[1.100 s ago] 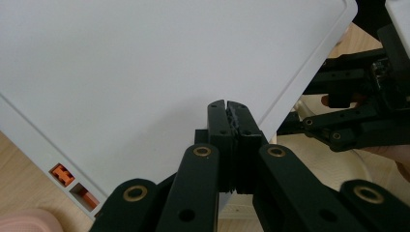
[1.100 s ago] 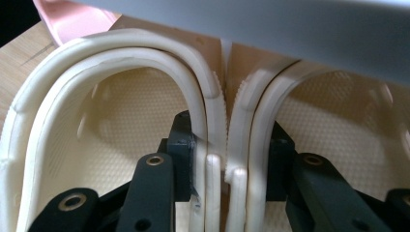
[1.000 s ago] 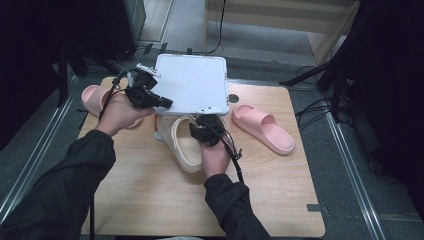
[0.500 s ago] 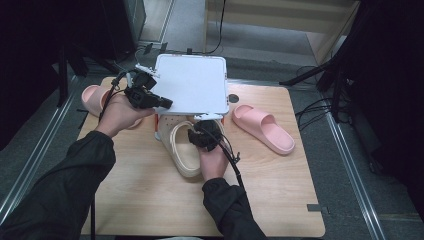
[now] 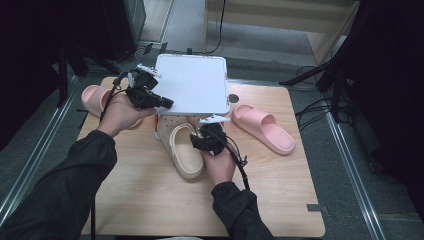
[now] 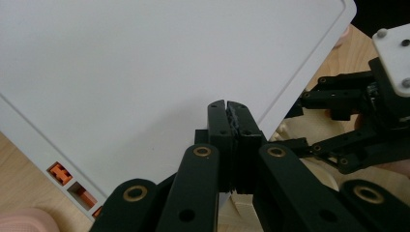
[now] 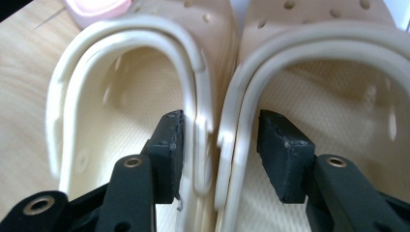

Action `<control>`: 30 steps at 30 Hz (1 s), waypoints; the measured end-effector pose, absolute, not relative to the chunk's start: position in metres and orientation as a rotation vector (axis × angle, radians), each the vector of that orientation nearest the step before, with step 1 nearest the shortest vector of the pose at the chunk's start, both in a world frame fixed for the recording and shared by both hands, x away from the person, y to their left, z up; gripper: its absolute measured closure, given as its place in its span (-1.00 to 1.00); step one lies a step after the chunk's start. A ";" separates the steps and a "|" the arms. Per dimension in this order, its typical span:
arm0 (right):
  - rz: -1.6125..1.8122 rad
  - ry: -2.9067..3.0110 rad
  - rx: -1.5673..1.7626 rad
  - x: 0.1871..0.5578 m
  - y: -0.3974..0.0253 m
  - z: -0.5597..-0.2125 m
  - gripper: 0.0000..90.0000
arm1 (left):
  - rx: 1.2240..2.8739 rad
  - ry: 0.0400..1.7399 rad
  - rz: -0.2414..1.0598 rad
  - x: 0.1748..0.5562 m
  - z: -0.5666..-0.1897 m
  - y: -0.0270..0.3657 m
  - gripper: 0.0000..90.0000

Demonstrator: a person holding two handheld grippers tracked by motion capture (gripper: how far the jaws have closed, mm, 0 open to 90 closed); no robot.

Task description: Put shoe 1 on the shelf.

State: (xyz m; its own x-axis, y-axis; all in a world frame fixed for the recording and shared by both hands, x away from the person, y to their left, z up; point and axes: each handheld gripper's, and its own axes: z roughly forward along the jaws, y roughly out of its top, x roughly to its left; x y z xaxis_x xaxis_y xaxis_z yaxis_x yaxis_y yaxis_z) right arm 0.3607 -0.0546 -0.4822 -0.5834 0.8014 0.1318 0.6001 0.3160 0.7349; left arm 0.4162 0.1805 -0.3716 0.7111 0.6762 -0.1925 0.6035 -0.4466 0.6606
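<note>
Cream clogs (image 7: pixel 212 96) lie heel-first, side by side, right gripper (image 7: pixel 220 154) straddling their touching inner walls, jaws seemingly not yet clamped.

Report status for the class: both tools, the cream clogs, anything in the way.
Left tool shut on white lid edge. Right tool open, straddling inner walls of both cream clogs. Lid overhangs the clog toes.

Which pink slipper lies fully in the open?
The right pink slipper, alone on the table beside the white lid. The left pink slipper is partly behind the left hand.
</note>
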 end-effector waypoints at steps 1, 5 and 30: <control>1.133 2.335 1.272 0.359 -0.056 -0.481 0.21 | 2.182 0.970 0.127 0.416 -0.371 0.181 0.98; 1.155 2.359 1.247 0.349 -0.064 -0.477 0.25 | 2.182 0.972 0.123 0.417 -0.371 0.181 0.98; 1.242 2.473 1.059 0.272 -0.086 -0.481 0.76 | 2.178 0.978 0.123 0.416 -0.372 0.182 0.98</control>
